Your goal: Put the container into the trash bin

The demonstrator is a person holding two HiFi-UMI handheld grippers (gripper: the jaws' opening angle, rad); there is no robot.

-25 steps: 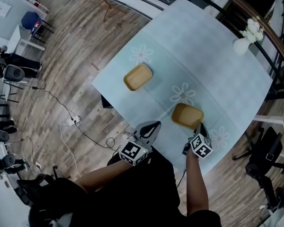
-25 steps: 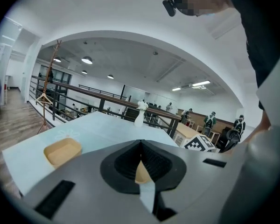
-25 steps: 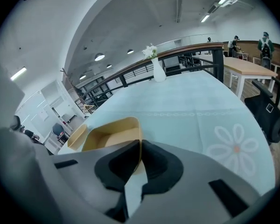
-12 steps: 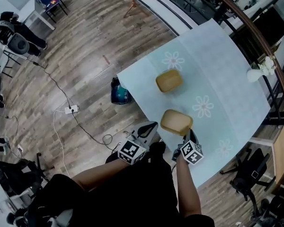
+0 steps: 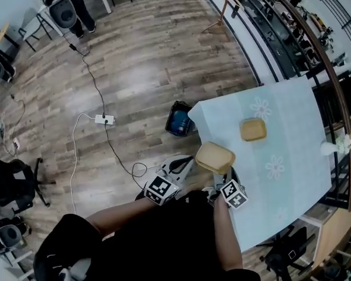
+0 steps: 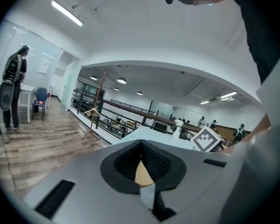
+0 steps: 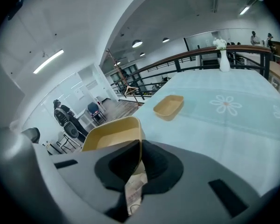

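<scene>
Container [image 5: 214, 157] nearer trash bin [image 5: 179, 119], right gripper [image 5: 224, 174] clamped

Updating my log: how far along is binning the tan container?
Done: the right gripper is shut on the rim of a tan rectangular container. In hand: it hangs at the pale-blue table edge. Left: reach the dark floor bin and release. A second tan container sits on the table.

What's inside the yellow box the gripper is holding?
Nothing that I can see: the box in the right gripper shows a bare yellow bottom. Its near end is covered by the jaws, so that bit cannot be checked.
</scene>
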